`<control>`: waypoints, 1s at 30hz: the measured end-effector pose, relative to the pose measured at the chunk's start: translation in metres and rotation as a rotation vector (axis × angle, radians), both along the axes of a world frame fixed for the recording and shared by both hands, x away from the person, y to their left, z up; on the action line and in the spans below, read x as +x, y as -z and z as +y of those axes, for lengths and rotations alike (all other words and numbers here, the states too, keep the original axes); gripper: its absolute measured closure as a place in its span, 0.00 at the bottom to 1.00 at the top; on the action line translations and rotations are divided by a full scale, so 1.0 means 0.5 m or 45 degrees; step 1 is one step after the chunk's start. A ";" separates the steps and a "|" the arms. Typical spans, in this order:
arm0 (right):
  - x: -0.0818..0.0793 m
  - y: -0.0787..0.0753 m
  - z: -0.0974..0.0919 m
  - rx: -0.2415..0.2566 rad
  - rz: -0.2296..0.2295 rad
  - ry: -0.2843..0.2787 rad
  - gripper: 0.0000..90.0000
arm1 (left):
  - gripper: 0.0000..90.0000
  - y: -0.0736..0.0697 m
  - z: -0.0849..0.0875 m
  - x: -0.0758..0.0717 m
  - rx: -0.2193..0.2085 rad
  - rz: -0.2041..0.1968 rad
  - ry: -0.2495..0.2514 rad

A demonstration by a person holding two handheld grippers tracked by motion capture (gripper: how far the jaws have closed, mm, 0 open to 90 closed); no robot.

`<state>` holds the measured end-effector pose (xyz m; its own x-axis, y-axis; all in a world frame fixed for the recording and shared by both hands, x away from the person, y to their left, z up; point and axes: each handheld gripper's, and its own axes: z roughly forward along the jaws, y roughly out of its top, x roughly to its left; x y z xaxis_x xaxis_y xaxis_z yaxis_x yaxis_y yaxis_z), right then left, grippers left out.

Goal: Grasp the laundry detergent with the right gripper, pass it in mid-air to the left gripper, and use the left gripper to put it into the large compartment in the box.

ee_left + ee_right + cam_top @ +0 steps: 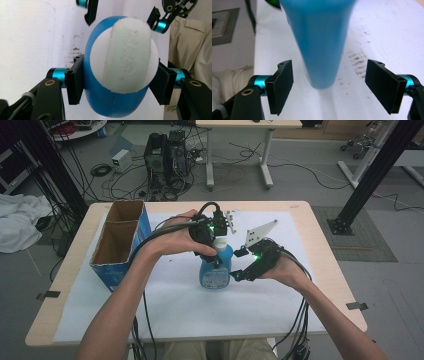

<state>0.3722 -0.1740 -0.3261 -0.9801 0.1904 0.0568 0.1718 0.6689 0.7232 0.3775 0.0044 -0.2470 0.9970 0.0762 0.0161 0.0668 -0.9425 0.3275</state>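
Observation:
A blue bottle with a white cap is upright over the white sheet near the table's middle. My left gripper comes down on its top and is shut on it; in the left gripper view the pads press both sides of the bottle just under the cap. My right gripper is at the bottle's right side, low down. It is open, with the blue body between its spread jaws and not touching either pad. Whether the bottle's base rests on the sheet is unclear.
An open cardboard box with a blue side stands at the table's left. A white sheet covers most of the wooden table. Cables trail from both grippers over the near edge. The floor beyond holds computers, cables and table legs.

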 end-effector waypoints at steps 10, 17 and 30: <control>0.004 -0.008 -0.047 -0.030 -0.021 0.157 0.14 | 0.41 -0.065 0.044 0.017 0.034 -0.002 -0.201; 0.012 -0.011 -0.085 -0.060 -0.030 0.235 0.14 | 0.41 -0.108 0.070 0.026 0.047 -0.021 -0.287; 0.022 -0.013 -0.129 -0.177 -0.050 0.338 0.14 | 0.41 -0.149 0.097 0.037 0.044 -0.034 -0.356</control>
